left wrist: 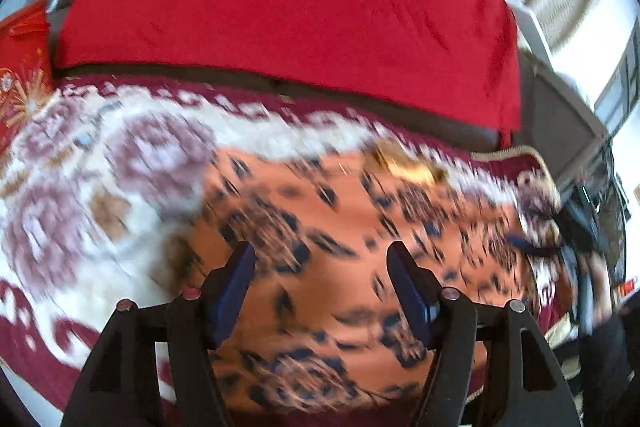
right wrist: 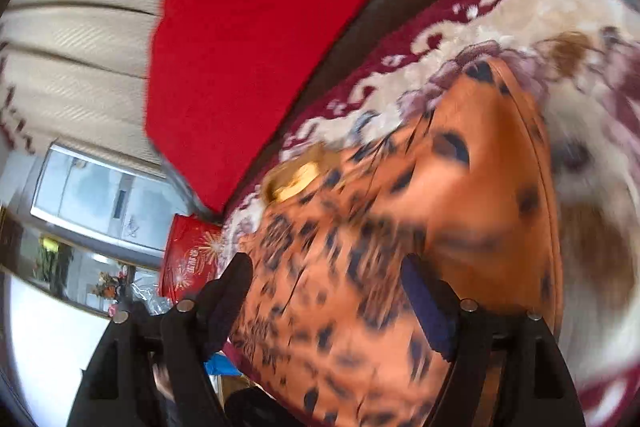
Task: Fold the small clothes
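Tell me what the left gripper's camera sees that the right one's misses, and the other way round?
Only the left view: the right gripper, blurred, at the garment's far edge. Only the right view: a window and flowers in the room behind. Both share the orange leopard-print garment on the patterned cover, the red blanket, the red bag, and open fingers with nothing between them.

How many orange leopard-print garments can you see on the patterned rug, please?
1. The orange leopard-print garment lies on the patterned rug, in front of the red-covered sofa. Blur could hide others.
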### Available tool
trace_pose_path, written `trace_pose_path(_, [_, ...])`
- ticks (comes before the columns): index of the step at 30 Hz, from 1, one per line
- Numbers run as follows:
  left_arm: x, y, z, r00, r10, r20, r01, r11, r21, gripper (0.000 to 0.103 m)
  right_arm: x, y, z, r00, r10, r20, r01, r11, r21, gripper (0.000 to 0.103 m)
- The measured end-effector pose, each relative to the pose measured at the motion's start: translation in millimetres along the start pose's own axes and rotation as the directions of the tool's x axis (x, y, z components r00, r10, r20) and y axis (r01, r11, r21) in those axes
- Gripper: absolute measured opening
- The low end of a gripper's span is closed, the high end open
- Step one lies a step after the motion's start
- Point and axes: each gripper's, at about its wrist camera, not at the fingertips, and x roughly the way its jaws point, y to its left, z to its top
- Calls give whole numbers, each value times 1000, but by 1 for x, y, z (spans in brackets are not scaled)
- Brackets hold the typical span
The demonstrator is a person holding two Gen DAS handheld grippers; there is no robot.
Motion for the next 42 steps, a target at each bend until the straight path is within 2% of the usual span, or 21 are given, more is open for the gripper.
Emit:
trace_pose_path(2, [13, -10, -11, 999, 9, -36, -9, 1000, 11, 69, 3, -16, 28, 997, -76, 24, 75, 997, 35, 79])
trace_pose_path(4, [26, -16, -20, 997, 25, -69, -25, 1000, 3, 69, -12, -46, 51, 988, -114, 101, 96, 980, 176, 79])
trace_pose_path(5, [31, -18, -23, 997, 20, -76, -20, 1000, 4, 69, -21, -52, 54, 981, -135, 136, 105, 973, 207, 79])
trace_pose_path(6, [33, -19, -24, 997, 16, -76, -15, 1000, 7, 69, -27, -48, 55, 978, -145, 149, 116, 975, 187, 79])
trace_pose_path(9, [46, -23, -22, 995, 25, -93, -24, 1000, 14, 69, -35, -8, 35, 982, -122, 147, 119, 992, 30, 80])
trace_pose_path(11, [52, -25, -21, 994, 15, -105, -15, 1000, 4, 69, -32, 27, 14, 988, -56, 142, 63, 997, -50, 80])
trace_pose_path(13, [53, -28, -21, 994, 5, -106, -5, 1000, 4, 69, -9, 56, -5, 998, 17, 56, -12, 995, -95, 80])
trace_pose_path(15, [49, -31, -24, 995, 8, -98, -7, 1000, 9, 69, 22, 77, -19, 997, 42, -60, -50, 990, -130, 80])
trace_pose_path(18, [42, -29, -31, 996, -9, -87, 9, 1000, -2, 69, 77, 96, -31, 970, 37, -240, -74, 986, -148, 80])
trace_pose_path(19, [42, -29, -34, 996, -15, -92, 15, 1000, -1, 69, 92, 98, -27, 965, 2, -261, -46, 985, -164, 80])
trace_pose_path(21, [42, -28, -37, 996, -17, -93, 17, 1000, -4, 69, 109, 89, -6, 973, -52, -223, 22, 990, -137, 81])
trace_pose_path(24, [44, -30, -39, 995, -13, -95, 13, 1000, 1, 69, 102, 63, 31, 982, -168, -81, 163, 985, -57, 81])
trace_pose_path(27, [42, -34, -40, 995, -24, -92, 25, 1000, 15, 69, 74, 55, 34, 991, -133, 14, 133, 991, -12, 81])
trace_pose_path(28, [41, -37, -39, 996, -17, -89, 19, 1000, 16, 69, 59, 57, 27, 995, -98, 31, 99, 995, -28, 81])
trace_pose_path(30, [37, -43, -40, 997, -24, -71, 25, 1000, 13, 69, 28, 68, 4, 992, -95, 78, 100, 992, -71, 81])
trace_pose_path(32, [36, -54, -41, 998, -2, -63, 3, 1000, 16, 69, -15, 71, -29, 986, -89, 140, 103, 990, -92, 81])
trace_pose_path(36, [39, -76, -43, 997, 53, -50, -51, 998, 46, 69, -78, 53, -109, 978, 2, 208, 12, 998, -64, 87])
trace_pose_path(39, [47, -88, -43, 996, 81, -48, -80, 996, 38, 69, -82, 24, -173, 981, 49, 190, -56, 998, 31, 87])
trace_pose_path(42, [66, -95, -47, 981, 168, -92, -162, 984, 73, 69, -62, -6, -193, 984, 40, 171, -61, 991, 117, 87])
